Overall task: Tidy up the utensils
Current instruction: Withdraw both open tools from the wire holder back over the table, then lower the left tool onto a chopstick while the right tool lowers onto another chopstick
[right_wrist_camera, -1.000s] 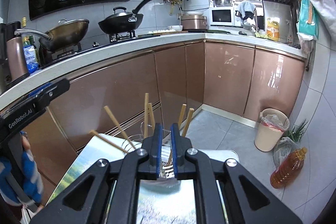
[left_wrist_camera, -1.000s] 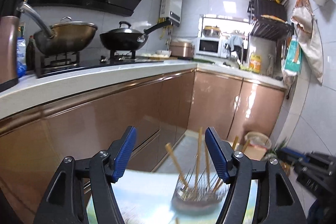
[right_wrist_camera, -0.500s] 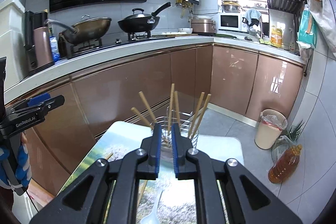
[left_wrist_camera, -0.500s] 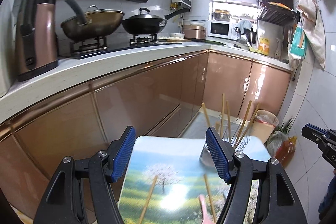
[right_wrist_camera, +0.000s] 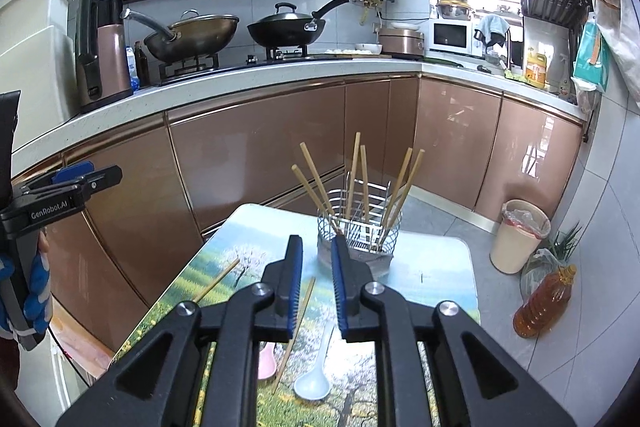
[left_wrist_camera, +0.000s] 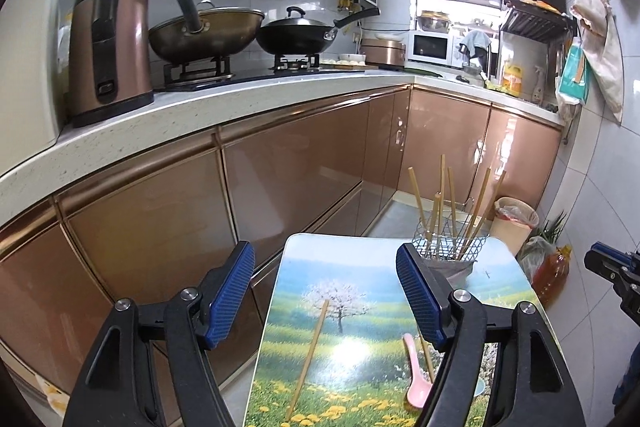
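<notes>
A wire utensil holder with several wooden chopsticks stands at the far end of a small table with a landscape print; it also shows in the left wrist view. Loose chopsticks, a pink spoon and a white spoon lie on the table. My left gripper is open and empty above the table's near part. My right gripper is open a narrow gap, empty, above the loose chopstick and short of the holder.
Brown kitchen cabinets run along the left and back under a white counter with a kettle and two woks. A bin and an oil bottle stand on the floor to the right of the table.
Both grippers have pulled back from the holder and tilted down, so the table with its loose chopsticks and spoons has come into view. The right jaws have parted slightly.
</notes>
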Demonstrator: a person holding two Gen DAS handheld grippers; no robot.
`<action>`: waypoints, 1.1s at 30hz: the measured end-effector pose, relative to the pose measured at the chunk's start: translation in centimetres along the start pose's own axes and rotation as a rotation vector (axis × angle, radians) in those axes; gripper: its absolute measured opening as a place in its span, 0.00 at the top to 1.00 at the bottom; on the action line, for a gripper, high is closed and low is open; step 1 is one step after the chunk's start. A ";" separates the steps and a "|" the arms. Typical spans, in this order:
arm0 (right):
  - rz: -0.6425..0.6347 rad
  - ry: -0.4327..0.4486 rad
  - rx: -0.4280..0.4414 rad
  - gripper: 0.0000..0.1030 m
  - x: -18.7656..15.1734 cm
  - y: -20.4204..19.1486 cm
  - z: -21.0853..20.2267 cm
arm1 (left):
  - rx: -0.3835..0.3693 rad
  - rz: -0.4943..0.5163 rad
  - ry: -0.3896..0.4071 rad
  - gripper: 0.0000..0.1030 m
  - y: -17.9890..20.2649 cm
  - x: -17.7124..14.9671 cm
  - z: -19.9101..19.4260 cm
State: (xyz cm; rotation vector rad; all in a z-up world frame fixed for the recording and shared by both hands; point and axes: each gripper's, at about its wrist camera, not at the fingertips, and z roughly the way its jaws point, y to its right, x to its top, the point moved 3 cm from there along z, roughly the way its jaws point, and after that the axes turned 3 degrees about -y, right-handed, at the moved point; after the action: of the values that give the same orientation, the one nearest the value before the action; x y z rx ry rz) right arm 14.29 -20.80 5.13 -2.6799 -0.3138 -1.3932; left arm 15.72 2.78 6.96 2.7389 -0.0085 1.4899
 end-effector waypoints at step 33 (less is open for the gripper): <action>0.077 -0.280 0.024 0.86 -8.8 1.7 11.4 | 0.004 0.024 -0.346 0.30 -5.5 -9.3 12.1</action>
State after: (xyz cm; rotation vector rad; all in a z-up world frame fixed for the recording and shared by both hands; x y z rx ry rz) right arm 18.87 -21.52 -8.59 -2.8336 -0.2447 -0.9877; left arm 20.96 7.98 -7.53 2.9693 -0.0447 1.0019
